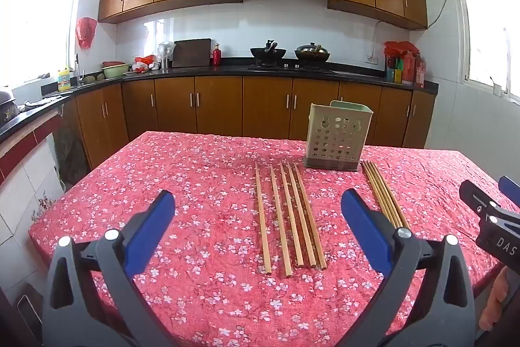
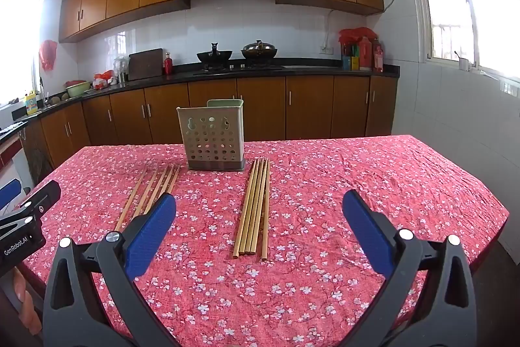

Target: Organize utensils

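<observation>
Two groups of wooden chopsticks lie lengthwise on a table with a red floral cloth [image 1: 195, 184]. The left group [image 1: 289, 217], spread a little apart, lies between the fingers of my left gripper [image 1: 258, 200], which hovers open above the cloth. The right group [image 2: 255, 207], packed tight, lies between the fingers of my right gripper [image 2: 260, 204], also open and empty. A perforated beige utensil holder [image 1: 338, 135] stands upright behind both groups, seen too in the right wrist view [image 2: 213, 135]. The same right group [image 1: 385, 194] shows in the left wrist view, and the left group [image 2: 149, 191] in the right wrist view.
The right gripper's body [image 1: 490, 223] shows at the left view's right edge; the left gripper's body [image 2: 22, 223] at the right view's left edge. Behind the table runs a kitchen counter [image 1: 227, 70] with woks, bottles and a cutting board. Table edges drop off left and right.
</observation>
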{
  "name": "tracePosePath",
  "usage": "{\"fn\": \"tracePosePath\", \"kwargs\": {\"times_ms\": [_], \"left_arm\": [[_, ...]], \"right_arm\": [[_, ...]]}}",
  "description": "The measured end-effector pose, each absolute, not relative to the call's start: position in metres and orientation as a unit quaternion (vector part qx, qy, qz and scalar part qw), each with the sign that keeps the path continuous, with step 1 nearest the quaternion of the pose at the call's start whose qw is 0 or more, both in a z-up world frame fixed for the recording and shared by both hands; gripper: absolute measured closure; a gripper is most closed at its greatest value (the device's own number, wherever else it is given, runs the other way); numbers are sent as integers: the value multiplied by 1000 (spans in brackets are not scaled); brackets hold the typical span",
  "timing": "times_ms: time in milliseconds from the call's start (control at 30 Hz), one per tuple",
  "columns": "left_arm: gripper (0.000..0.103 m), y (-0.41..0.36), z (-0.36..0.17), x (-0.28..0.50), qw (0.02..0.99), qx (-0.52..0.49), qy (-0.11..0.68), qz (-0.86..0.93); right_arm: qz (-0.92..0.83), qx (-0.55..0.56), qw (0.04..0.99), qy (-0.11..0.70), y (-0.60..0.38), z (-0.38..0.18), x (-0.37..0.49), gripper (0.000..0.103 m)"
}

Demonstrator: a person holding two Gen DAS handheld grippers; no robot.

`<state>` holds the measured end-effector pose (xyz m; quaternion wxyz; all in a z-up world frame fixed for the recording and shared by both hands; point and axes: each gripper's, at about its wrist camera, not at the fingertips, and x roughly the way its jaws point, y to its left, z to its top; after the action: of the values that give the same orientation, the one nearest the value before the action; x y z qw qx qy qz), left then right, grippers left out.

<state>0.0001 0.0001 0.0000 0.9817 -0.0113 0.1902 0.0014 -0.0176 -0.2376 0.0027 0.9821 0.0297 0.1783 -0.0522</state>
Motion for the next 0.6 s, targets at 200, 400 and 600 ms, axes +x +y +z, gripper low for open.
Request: {"fn": "tracePosePath", "kwargs": {"times_ms": [200,400,600], "left_arm": [[4,0,0,0,982,-9,189,3],[4,0,0,0,982,-8,189,3],[4,-1,0,1,982,-8,190,3]], "right_arm": [[-53,30,982,178,-237,3,-17,2],[-52,30,982,177,-237,3,-17,2],[-52,30,982,177,-237,2,-17,2]]}}
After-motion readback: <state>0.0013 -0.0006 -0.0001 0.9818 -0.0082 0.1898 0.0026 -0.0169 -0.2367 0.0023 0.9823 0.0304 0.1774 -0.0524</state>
